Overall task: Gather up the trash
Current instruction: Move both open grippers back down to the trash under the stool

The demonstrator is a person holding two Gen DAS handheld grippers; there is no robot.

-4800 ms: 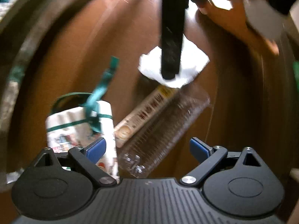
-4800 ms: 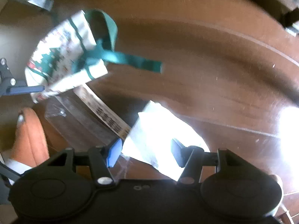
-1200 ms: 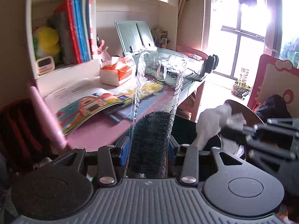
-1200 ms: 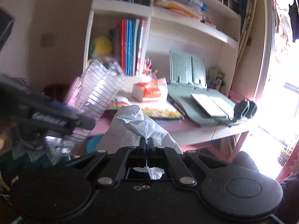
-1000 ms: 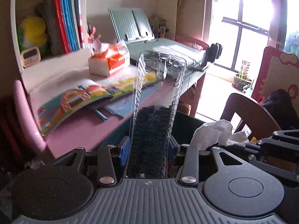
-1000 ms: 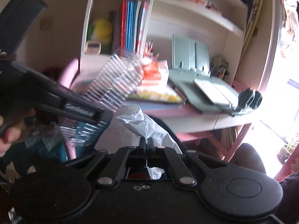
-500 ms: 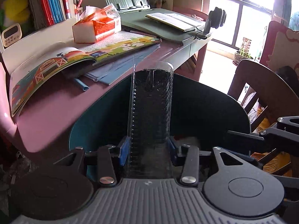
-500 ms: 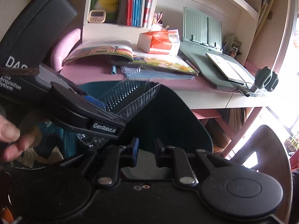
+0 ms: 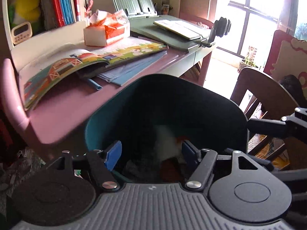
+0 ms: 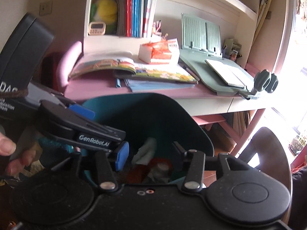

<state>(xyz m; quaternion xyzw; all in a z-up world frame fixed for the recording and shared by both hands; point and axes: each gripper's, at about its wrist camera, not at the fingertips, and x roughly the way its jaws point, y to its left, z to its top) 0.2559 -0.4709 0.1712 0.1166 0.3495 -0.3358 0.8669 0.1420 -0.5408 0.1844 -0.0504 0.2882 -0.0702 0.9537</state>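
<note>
Your left gripper (image 9: 151, 154) hangs over the near rim of the teal trash bin (image 9: 90, 132) with its jaws spread wide and nothing between them. Your right gripper (image 10: 149, 156) is just beside it over the same bin, jaws likewise spread and empty. Down in the bin lie a crumpled white tissue (image 10: 146, 150) and some reddish scraps (image 10: 160, 163). The bin stands against the front edge of the pink desk (image 9: 63, 113), which carries an open picture book (image 9: 63, 65) and a tissue box (image 9: 106, 31).
</note>
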